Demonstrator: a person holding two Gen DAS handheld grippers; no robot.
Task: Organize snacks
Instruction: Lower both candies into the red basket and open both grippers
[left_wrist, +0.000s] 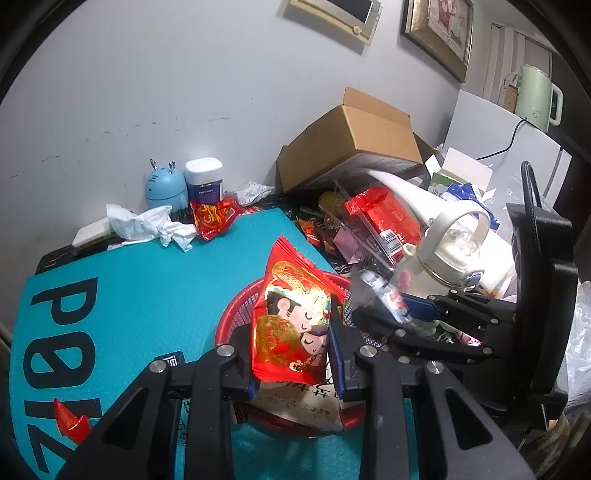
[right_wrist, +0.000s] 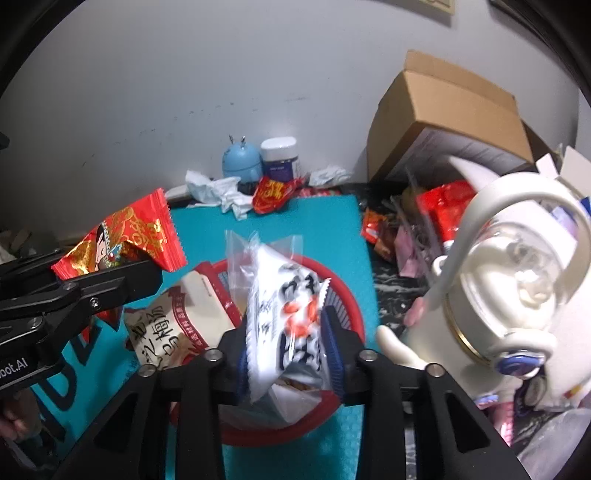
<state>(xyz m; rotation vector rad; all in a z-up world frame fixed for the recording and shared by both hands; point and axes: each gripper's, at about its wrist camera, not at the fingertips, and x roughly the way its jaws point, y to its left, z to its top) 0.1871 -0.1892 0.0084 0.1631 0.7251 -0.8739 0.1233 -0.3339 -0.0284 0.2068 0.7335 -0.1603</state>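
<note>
A red mesh basket (left_wrist: 236, 314) (right_wrist: 347, 295) sits on a teal mat (left_wrist: 147, 295) (right_wrist: 314, 221). My left gripper (left_wrist: 295, 365) is shut on a red snack packet with cartoon figures (left_wrist: 291, 321), held above the basket; the packet also shows in the right wrist view (right_wrist: 125, 240). My right gripper (right_wrist: 286, 354) is shut on a white snack packet with black and orange print (right_wrist: 284, 321), also above the basket. A beige snack bag (right_wrist: 177, 325) (left_wrist: 295, 406) lies in the basket. Another red packet (left_wrist: 212, 218) (right_wrist: 271, 194) lies at the mat's far edge.
A white kettle-shaped bottle (right_wrist: 517, 288) (left_wrist: 454, 254) stands close on the right. Behind it lie a clear tray with red packets (left_wrist: 384, 221), a cardboard box (left_wrist: 354, 136) (right_wrist: 450, 122) and clutter. Crumpled tissue (left_wrist: 155, 229), a blue gadget (left_wrist: 165, 184) and a jar (left_wrist: 204, 181) stand by the wall.
</note>
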